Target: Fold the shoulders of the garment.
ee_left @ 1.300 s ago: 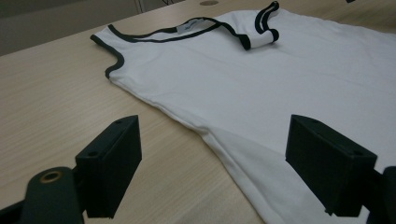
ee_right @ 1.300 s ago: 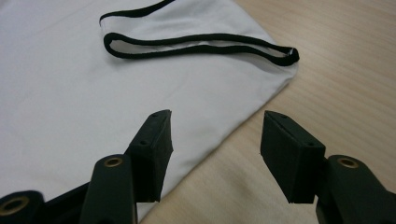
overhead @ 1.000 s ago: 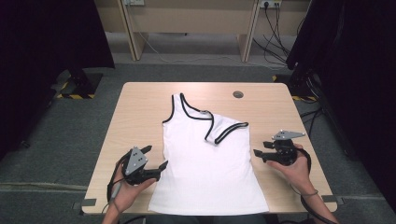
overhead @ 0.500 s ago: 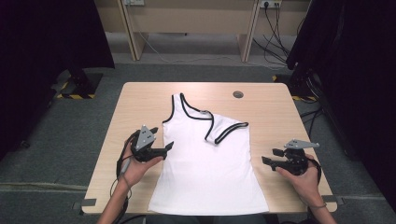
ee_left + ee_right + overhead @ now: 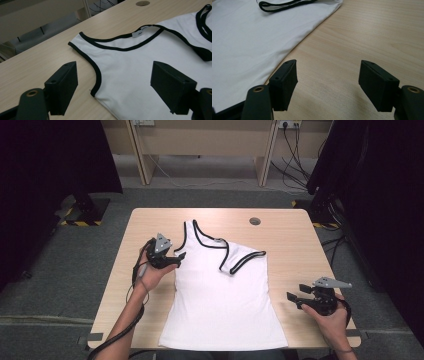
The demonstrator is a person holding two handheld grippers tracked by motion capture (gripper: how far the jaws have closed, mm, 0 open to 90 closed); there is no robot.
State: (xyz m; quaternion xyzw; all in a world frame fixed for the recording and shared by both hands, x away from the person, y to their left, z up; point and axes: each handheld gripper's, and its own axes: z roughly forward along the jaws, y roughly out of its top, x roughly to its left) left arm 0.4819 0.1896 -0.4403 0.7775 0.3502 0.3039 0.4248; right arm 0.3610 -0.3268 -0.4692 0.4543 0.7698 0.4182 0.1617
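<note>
Risk: left tongs (image 5: 176, 259) snag one layer at armhole.
Both tongs apart, empty; right tongs (image 5: 295, 299) off tank top (image 5: 225, 305), near desk (image 5: 295, 245) right edge.

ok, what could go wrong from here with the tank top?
1. The left gripper, jaws open, straddles the armhole trim of the tank top; closing there may catch one layer only.
2. The folded strap could slip open if the cloth is dragged.
3. The right gripper, jaws just opened, is over bare table, holding nothing down.
</note>
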